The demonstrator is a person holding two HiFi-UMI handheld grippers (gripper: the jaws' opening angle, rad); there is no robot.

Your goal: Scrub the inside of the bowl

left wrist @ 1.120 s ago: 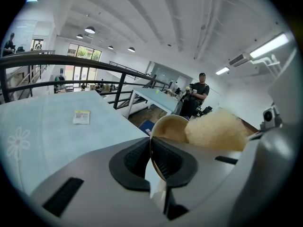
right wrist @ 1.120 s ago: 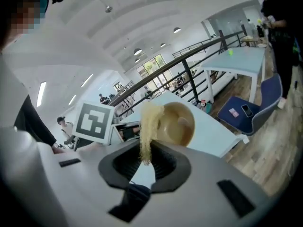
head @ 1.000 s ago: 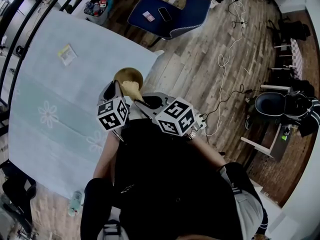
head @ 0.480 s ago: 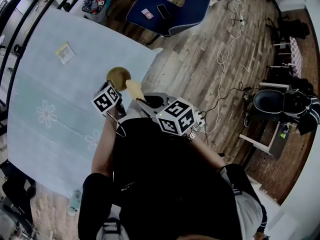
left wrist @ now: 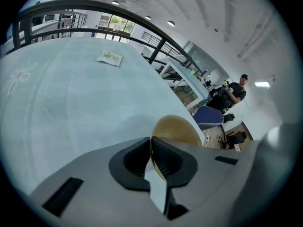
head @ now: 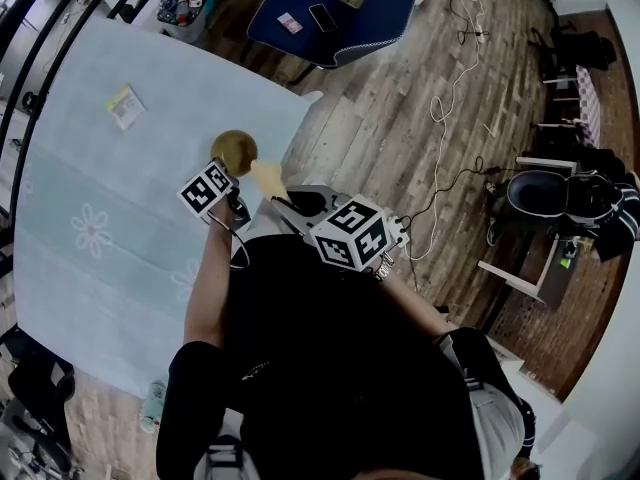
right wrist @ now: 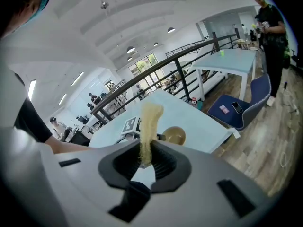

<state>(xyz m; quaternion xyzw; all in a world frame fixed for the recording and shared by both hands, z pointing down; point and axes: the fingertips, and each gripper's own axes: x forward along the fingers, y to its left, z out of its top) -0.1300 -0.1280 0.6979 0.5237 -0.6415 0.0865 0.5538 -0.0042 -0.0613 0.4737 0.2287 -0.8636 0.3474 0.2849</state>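
Note:
A golden-brown bowl (head: 234, 151) is near the right edge of the pale blue table (head: 100, 198); whether it rests on the cloth cannot be told. My left gripper (head: 229, 171) is shut on its near rim; in the left gripper view the thin rim runs between the pads and the bowl (left wrist: 177, 129) shows beyond my left gripper (left wrist: 150, 148). My right gripper (head: 286, 204) is shut on a yellow scrubbing pad (head: 265, 177), which stands just right of the bowl, apart from it. In the right gripper view the pad (right wrist: 150, 122) sticks up from my right gripper (right wrist: 145, 161), with the bowl (right wrist: 174, 135) behind it.
A small paper packet (head: 124, 106) lies farther back on the table. Past the table's corner stands a blue chair (head: 335, 18) with a phone on it. Cables (head: 452, 98) trail over the wooden floor. People stand in the background (right wrist: 270, 27).
My left gripper has carried the bowl left and farther over the table, away from the scrubbing pad, which was at the bowl a second ago. The right gripper has barely moved.

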